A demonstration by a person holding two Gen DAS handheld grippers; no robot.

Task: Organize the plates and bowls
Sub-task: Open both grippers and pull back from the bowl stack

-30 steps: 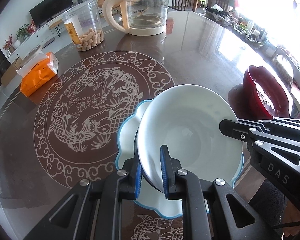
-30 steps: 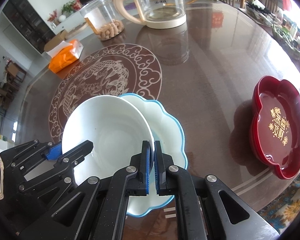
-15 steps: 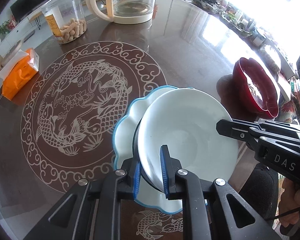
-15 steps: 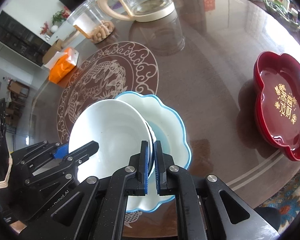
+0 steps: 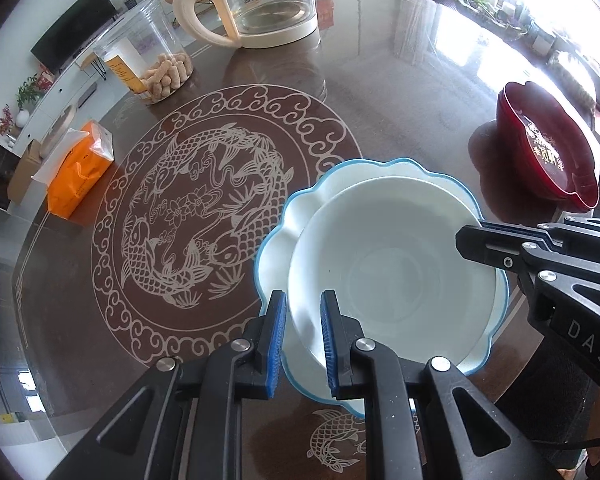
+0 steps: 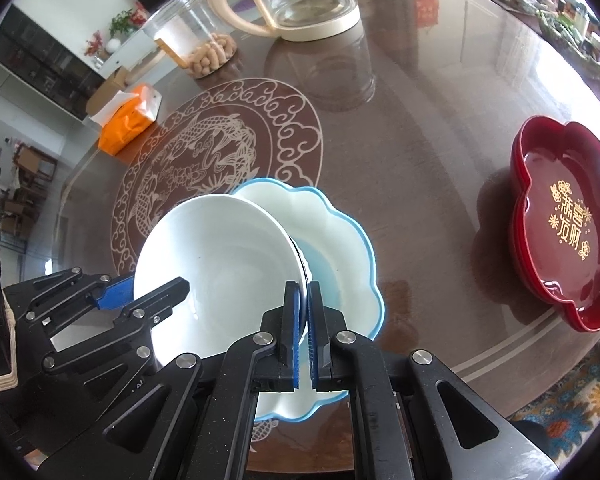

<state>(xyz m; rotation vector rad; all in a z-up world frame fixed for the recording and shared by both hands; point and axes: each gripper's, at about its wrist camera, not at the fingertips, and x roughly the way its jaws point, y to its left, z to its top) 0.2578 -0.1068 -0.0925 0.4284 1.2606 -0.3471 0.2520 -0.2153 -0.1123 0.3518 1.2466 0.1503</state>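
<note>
A white bowl [image 5: 392, 264] sits tilted over a scalloped white plate with a blue rim [image 5: 284, 220] on the dark glass table. My left gripper [image 5: 303, 332] straddles the bowl's near rim with its blue pads spread a little, apart from the rim. My right gripper [image 6: 303, 320] is shut on the bowl's [image 6: 220, 264] opposite rim, above the blue-rimmed plate [image 6: 348, 248]. Each gripper shows in the other's view: the right one [image 5: 476, 236] and the left one [image 6: 140, 292].
A red lobed dish [image 6: 568, 220] stands at the right. A glass kettle [image 5: 260, 4], a clear jar of snacks [image 5: 148, 60] and an orange tissue pack [image 5: 80, 168] stand at the back and left. The table's edge runs close below the plate.
My left gripper's pads have spread apart and let go of the bowl's rim. The bowl has settled lower over the blue-rimmed plate. My right gripper stays shut on the rim.
</note>
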